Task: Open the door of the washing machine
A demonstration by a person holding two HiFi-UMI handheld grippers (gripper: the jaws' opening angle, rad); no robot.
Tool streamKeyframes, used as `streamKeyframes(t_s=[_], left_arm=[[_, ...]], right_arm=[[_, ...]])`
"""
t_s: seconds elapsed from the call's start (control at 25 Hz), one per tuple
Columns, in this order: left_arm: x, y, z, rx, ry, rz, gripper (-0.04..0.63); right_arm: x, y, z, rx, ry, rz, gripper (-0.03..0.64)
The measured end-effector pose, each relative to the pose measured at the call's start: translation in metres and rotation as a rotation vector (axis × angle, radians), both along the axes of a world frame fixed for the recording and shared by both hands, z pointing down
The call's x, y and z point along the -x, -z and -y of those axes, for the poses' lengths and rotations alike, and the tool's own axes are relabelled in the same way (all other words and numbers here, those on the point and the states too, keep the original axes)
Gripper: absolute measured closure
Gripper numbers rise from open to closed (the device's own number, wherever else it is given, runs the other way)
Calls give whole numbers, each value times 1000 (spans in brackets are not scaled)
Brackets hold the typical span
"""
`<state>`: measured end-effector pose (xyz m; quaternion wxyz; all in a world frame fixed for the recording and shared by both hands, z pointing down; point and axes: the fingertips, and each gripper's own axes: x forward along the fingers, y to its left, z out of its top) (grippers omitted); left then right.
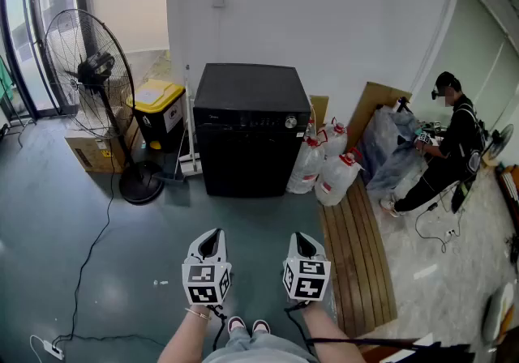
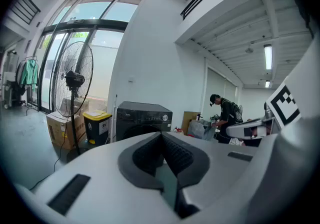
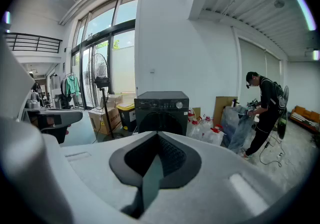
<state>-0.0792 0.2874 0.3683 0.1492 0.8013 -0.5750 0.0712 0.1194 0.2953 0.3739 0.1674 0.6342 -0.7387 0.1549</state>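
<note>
The black washing machine (image 1: 250, 130) stands at the centre of the head view against the white wall, its round door shut and a silver knob on its control strip. It is the biggest thing on the grey floor. Upper left of it rises a tall floor fan (image 1: 89, 70), and to the lower right a slatted wooden board (image 1: 357, 264) lies flat. At the right edge a person in black (image 1: 448, 147) bends over a bulging grey-blue plastic bag (image 1: 388, 147); what fills it cannot be told. Left of the machine a dark bin (image 1: 158, 114) has its yellow lid down, hiding its contents, and a cardboard box (image 1: 96, 149) sits beside the fan's pole. Just right of the machine, several clear jugs with red caps (image 1: 334, 179) crowd together, their fill level unclear. Low in the frame, two bare forearms (image 1: 186, 339) come up from the bottom edge, side by side. The left gripper (image 1: 212, 233) and right gripper (image 1: 300, 237) point up the frame at the machine, well apart from it. In each gripper view the ribbed pads meet at the tips with nothing between them, and the machine sits just above the closed jaws at mid-frame.
</note>
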Motion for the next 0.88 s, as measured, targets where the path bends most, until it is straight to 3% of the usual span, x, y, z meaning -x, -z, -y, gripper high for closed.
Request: streamKeyframes(t_s=[0.88], left_arm=[[12,-7,13,4,-20,2,591]], right_arm=[[9,-7,9,20,-23,23,612]])
